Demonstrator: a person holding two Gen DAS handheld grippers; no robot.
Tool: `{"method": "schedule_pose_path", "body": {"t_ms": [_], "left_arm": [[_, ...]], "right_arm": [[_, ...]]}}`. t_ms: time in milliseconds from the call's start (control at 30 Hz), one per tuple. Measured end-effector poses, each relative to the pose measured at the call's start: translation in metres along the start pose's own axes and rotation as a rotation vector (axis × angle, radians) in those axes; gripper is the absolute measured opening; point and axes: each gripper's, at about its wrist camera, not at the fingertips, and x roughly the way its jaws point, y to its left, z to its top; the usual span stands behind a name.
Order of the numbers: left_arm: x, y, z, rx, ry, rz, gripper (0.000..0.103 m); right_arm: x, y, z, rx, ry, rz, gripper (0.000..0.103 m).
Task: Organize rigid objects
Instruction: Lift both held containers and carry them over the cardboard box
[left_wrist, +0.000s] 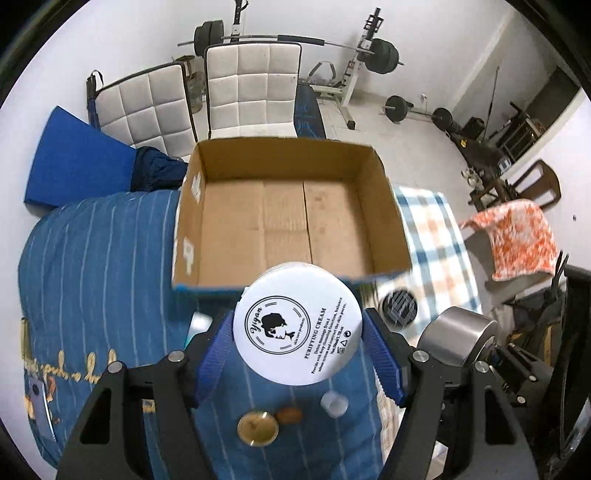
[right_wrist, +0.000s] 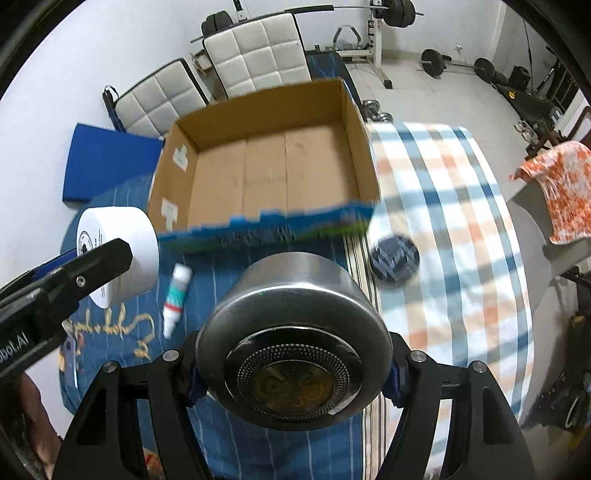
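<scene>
The left gripper (left_wrist: 299, 341) is clamped on a white cream jar (left_wrist: 298, 328), its blue pads (left_wrist: 382, 360) pressing the jar's sides, with the printed lid facing the camera. The right gripper (right_wrist: 293, 373) is clamped the same way on a steel tin (right_wrist: 293, 332), its round end toward the lens. Both loads hang above the desk, clear of its blue striped cloth (left_wrist: 92, 266). The relation that matters is the open cardboard box (left_wrist: 291, 218): it lies straight ahead of both grippers, just beyond each held thing, its blue near wall (right_wrist: 266, 225) the one barrier between them and its bare floor. The box's long side runs across the view, so there looks to be room for jar and tin side by side. The jar sits closer to that near wall, so the left hand seems nearer to a drop. A small bottle (right_wrist: 177, 301) and a dark round lid (right_wrist: 395, 260) lie on the desk near the box's front edge.
</scene>
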Motion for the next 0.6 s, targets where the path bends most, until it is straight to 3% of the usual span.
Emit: {"method": "schedule_pose_path", "body": {"t_ms": [300,433,600], "left_arm": [[0.092,0.013,0.104,-0.083,0.117,-0.019,0.067],[0.154,0.029,0.141,-0.136,0.203,-0.048,0.068],[0.220,0.048,0.164,-0.191,0.290,-0.049,0.068]], "right_arm": [[0.058,0.000,0.119,-0.047,0.041,0.010,0.073],[0.109,0.004,0.167,-0.068,0.099,0.015,0.073],[0.182,0.007,0.210,-0.091,0.173,-0.036,0.073]]}}
